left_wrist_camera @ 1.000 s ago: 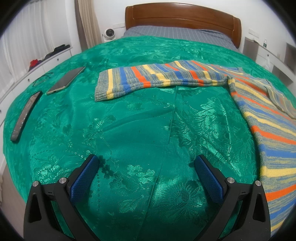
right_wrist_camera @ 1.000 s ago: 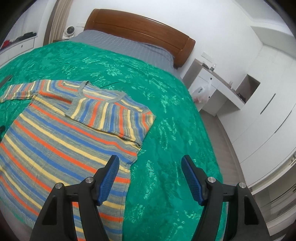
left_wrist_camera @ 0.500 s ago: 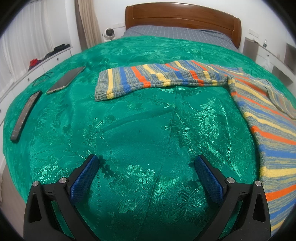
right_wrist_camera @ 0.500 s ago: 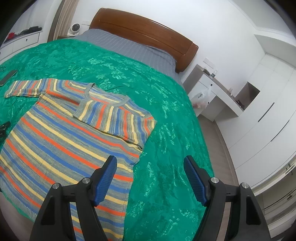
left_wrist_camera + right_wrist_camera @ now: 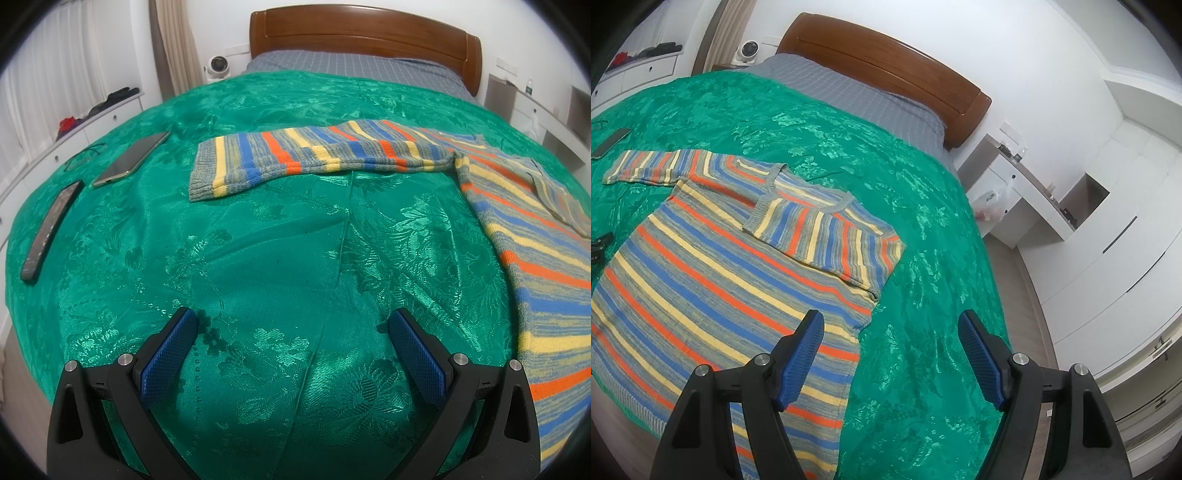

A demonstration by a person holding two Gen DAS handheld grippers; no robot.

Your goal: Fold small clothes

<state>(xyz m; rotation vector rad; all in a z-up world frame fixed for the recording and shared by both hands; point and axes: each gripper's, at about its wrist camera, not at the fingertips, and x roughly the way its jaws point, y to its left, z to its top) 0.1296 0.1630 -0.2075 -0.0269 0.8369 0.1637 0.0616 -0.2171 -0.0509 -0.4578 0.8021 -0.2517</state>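
Two grippers are in your hands, and both hang over the bed with nothing between their blue-padded fingers. Your left gripper [image 5: 291, 325] has its jaws spread wide above bare green floral satin bedspread [image 5: 258, 251] at the bottom of the left wrist view. Your right gripper [image 5: 890, 328] is likewise spread wide at the bottom of the right wrist view, its left finger [image 5: 801, 358] over the lower right part of the sweater and its right finger over bedspread.

The striped knit sweater in grey, blue, orange and yellow [image 5: 713, 280] lies flat on the bedspread, filling the left and centre of the right wrist view. One sleeve [image 5: 827, 236] is folded inward across the chest, just below the neckline. The other sleeve [image 5: 314, 155] lies stretched out straight; in the left wrist view it runs across the upper centre of the frame, its cuff pointing toward the left.

In the left part of the left wrist view you have a smartphone with a dark screen [image 5: 131, 158] lying on the bedspread, and near it, lower left, a long dark remote control [image 5: 50, 230]. A brown wooden headboard [image 5: 365, 40] stands at the top of the frame, with a grey checked sheet [image 5: 351, 68] just below it.
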